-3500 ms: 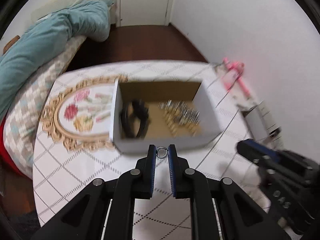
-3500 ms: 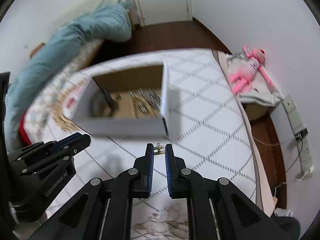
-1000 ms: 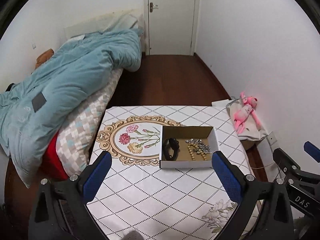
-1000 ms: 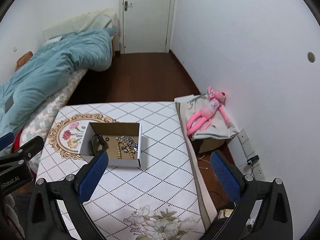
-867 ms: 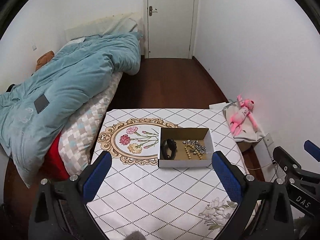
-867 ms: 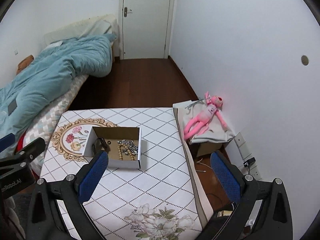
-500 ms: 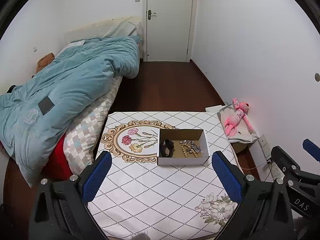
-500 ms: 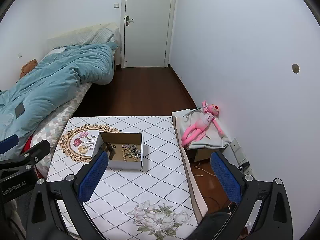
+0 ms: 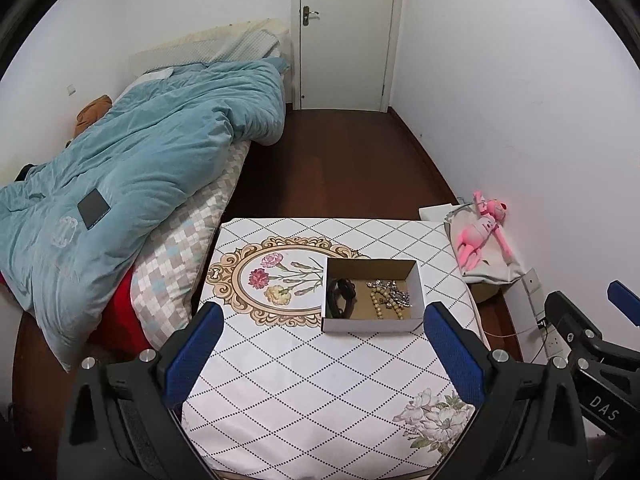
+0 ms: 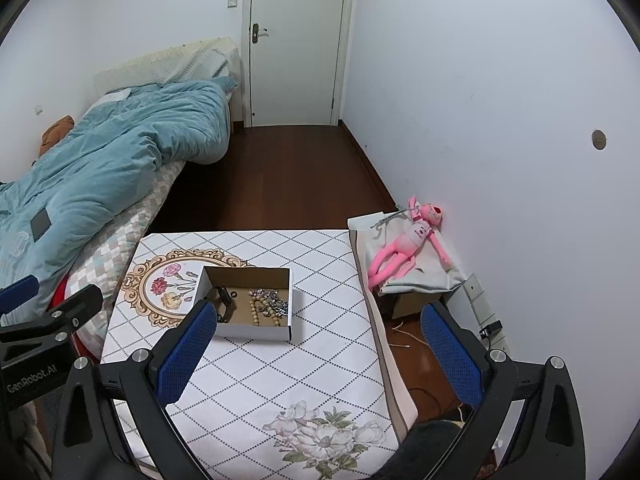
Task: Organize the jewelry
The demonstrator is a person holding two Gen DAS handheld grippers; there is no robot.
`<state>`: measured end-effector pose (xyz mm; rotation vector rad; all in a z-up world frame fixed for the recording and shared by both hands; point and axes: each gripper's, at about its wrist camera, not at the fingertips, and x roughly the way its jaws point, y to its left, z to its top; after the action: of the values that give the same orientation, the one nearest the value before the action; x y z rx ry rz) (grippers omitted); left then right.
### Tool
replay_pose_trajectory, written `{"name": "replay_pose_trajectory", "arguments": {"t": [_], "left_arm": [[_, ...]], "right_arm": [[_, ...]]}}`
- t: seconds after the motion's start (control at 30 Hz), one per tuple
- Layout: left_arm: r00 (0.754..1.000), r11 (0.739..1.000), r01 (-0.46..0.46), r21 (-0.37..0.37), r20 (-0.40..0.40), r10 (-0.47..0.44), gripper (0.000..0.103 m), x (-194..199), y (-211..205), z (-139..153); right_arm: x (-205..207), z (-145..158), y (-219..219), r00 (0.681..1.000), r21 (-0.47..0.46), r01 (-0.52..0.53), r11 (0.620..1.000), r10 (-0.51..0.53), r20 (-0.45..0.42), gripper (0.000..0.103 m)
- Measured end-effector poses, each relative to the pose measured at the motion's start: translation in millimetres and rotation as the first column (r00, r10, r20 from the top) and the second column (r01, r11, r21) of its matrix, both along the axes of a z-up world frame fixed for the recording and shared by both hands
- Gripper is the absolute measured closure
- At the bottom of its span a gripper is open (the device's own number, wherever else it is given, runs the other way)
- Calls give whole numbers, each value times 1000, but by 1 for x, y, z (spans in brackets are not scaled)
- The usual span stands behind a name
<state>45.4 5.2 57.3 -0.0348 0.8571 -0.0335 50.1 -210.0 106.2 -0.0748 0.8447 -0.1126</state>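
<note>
A small white cardboard box (image 9: pixel 372 325) stands on the table with the patterned cloth (image 9: pixel 304 380). Inside lie a black band (image 9: pixel 340 298), a beaded bracelet (image 9: pixel 377 303) and a silvery chain piece (image 9: pixel 396 294). The box also shows in the right wrist view (image 10: pixel 256 330). My left gripper (image 9: pixel 324 354) is wide open and empty, held high above the table and well back from the box. My right gripper (image 10: pixel 320 354) is also wide open and empty, high above the table. Each gripper shows at the edge of the other's view.
A bed with a teal duvet (image 9: pixel 120 176) runs along the left. A pink plush toy (image 9: pixel 482 230) lies on a box by the right wall. Dark wood floor (image 9: pixel 336 168) leads to a closed white door (image 9: pixel 344 32). Wall sockets and cables sit low right (image 10: pixel 486 320).
Both grippers, earlier shut on small pieces just in front of the box, are now wide open and empty. Over the last second both have kept rising and pulling back from the table.
</note>
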Motion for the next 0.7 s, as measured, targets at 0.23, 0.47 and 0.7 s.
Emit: {"name": "replay_pose_trajectory", "arguments": {"t": [0.23, 0.47, 0.7], "left_arm": [[1000, 1000, -10, 22, -27, 11, 1, 22, -1, -2], [998, 999, -13, 30, -66, 15, 1, 36, -2, -12], [993, 999, -6, 46, -119, 11, 1, 45, -6, -29]], "right_arm": [[28, -10, -1, 999, -10, 6, 1000, -7, -38, 0], [43, -18, -4, 997, -13, 10, 1000, -11, -71, 0], [52, -30, -5, 994, -10, 8, 1000, -9, -110, 0]]}}
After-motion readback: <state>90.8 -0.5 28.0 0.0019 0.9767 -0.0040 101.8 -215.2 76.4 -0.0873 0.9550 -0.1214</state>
